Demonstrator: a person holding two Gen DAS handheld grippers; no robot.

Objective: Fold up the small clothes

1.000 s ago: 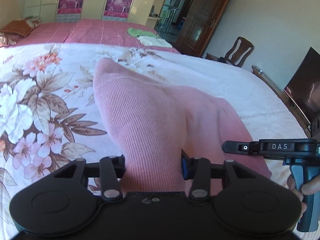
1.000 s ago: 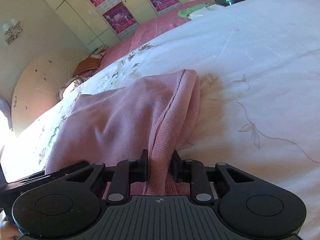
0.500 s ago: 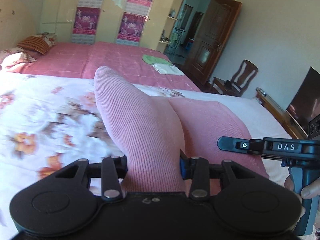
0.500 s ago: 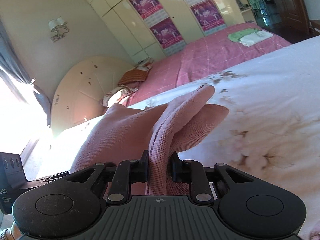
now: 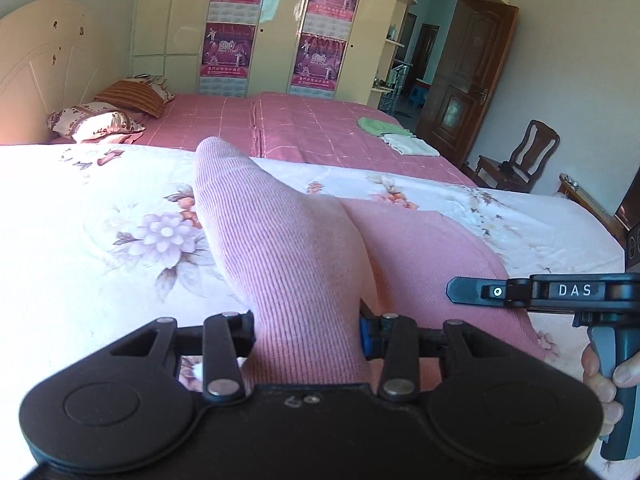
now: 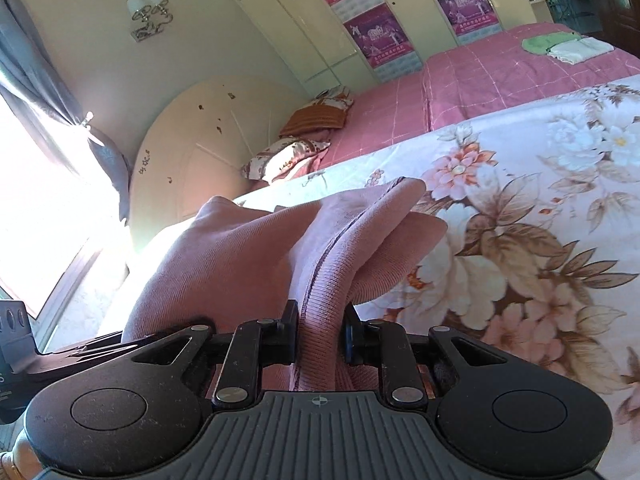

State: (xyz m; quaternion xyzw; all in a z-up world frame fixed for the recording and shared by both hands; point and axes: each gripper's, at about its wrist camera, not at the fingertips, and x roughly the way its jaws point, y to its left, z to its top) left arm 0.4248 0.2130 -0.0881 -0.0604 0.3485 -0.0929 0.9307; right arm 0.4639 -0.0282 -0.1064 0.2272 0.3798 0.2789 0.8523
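Left gripper (image 5: 306, 330) pinching a bunched edge of the pink knit garment (image 5: 288, 248) — cloth lifted above the floral bedspread (image 5: 100, 240), far end drooping toward it. Right gripper (image 6: 320, 330) clamped on the ribbed hem. Judgement: light, soft, stretchy knit, no stiffness — sags between grips. Best held at hem or seam corners and kept taut, or the fold will wander.

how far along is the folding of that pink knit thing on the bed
Done: a green cloth and a white cloth lie folded on the far pink bed. In hand: the left gripper and right gripper each pinch the pink ribbed knit garment, lifted over the floral bedspread. Left: laying it down and folding it.
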